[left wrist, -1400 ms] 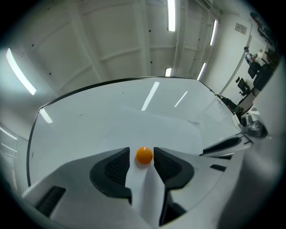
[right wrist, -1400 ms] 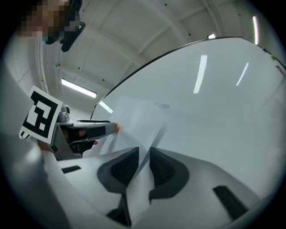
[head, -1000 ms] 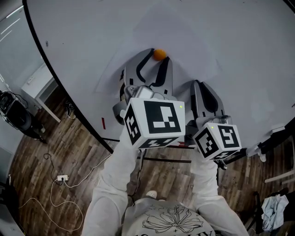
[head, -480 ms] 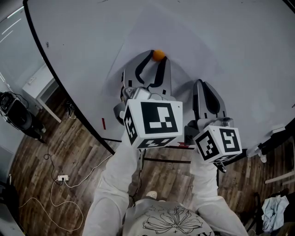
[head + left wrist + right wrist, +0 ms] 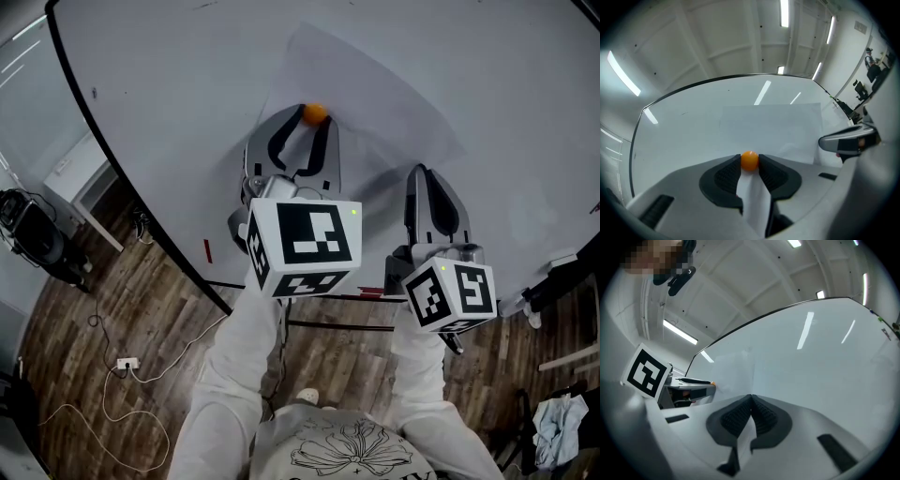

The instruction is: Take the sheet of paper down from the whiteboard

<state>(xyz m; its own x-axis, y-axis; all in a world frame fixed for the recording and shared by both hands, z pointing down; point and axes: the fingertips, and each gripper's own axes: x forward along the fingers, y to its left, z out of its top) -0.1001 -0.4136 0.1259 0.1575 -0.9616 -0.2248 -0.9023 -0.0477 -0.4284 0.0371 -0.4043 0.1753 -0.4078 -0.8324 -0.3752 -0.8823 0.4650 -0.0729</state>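
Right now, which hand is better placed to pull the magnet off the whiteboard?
The left gripper: its fingers clamp the magnet that pins the paper. The right gripper is shut on the paper's edge, off to the side.

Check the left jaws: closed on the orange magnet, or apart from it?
Closed on it: the left gripper's pads touch both sides of the orange magnet, no gap showing.
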